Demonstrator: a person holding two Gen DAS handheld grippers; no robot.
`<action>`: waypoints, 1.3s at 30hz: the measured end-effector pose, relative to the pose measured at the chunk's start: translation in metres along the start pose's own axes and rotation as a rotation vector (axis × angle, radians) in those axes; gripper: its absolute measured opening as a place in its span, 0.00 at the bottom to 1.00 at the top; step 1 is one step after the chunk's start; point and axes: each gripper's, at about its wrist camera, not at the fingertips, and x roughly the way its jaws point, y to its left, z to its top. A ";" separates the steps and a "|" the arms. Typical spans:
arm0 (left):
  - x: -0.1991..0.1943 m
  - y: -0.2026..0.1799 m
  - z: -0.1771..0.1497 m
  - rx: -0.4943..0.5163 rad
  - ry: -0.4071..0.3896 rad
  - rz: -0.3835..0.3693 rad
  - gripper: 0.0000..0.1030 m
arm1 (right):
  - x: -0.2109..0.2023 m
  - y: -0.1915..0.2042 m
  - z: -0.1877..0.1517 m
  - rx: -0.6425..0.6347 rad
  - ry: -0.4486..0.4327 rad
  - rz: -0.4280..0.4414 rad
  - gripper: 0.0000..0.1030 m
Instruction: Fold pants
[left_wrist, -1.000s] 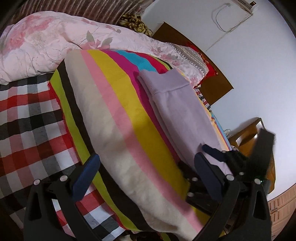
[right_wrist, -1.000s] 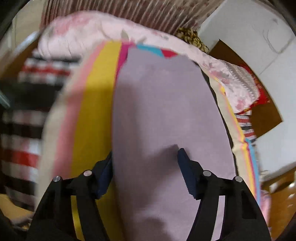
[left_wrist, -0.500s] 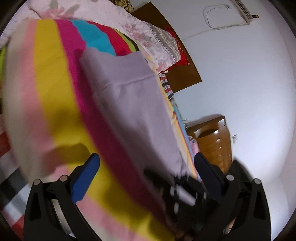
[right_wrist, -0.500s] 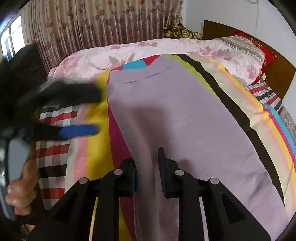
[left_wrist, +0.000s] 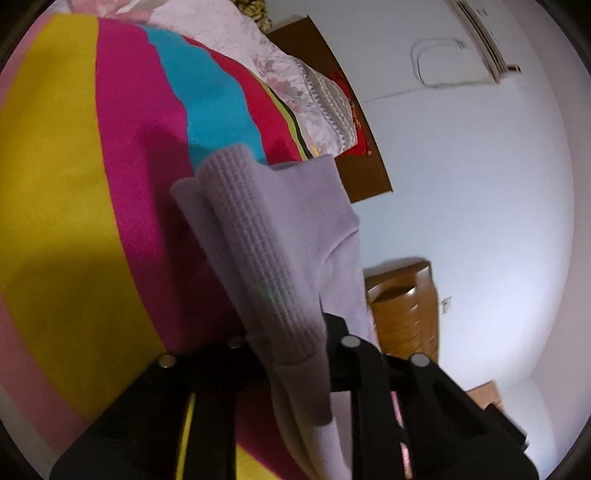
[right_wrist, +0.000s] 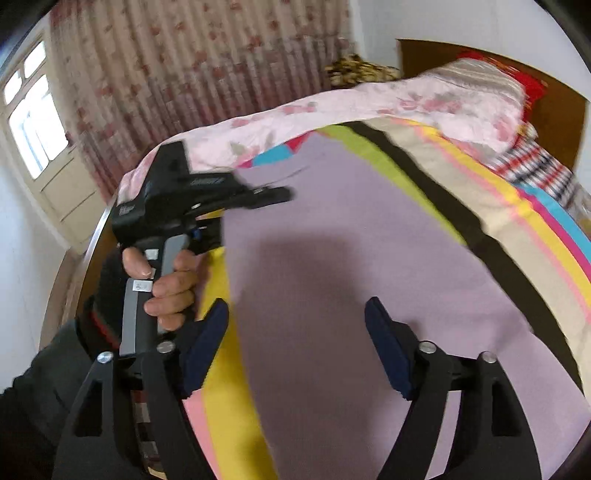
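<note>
Lettering on the left gripper's body (right_wrist: 166, 195) is perhaps print, too blurred.

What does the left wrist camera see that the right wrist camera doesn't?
Only the left wrist view shows the ribbed cuff of the lilac knit pants bunched between the closing jaws of the left gripper, plus a wooden drawer chest and a white wall air conditioner.

Only the right wrist view shows the person's left hand on the grey handle, the flowery curtain, the window, and the opening right gripper hovering above the flat pants with nothing pinched.

Both show the lilac pants, the striped rainbow blanket and the pink floral quilt.
</note>
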 end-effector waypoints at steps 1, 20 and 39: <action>-0.001 -0.002 0.000 0.008 -0.003 0.005 0.14 | -0.008 -0.006 -0.006 0.011 0.006 -0.038 0.62; -0.027 -0.141 -0.028 0.335 -0.124 0.049 0.12 | 0.034 -0.002 -0.055 0.029 0.137 -0.193 0.68; 0.080 -0.314 -0.311 1.160 0.257 0.058 0.21 | -0.161 -0.176 -0.222 0.753 -0.423 -0.366 0.81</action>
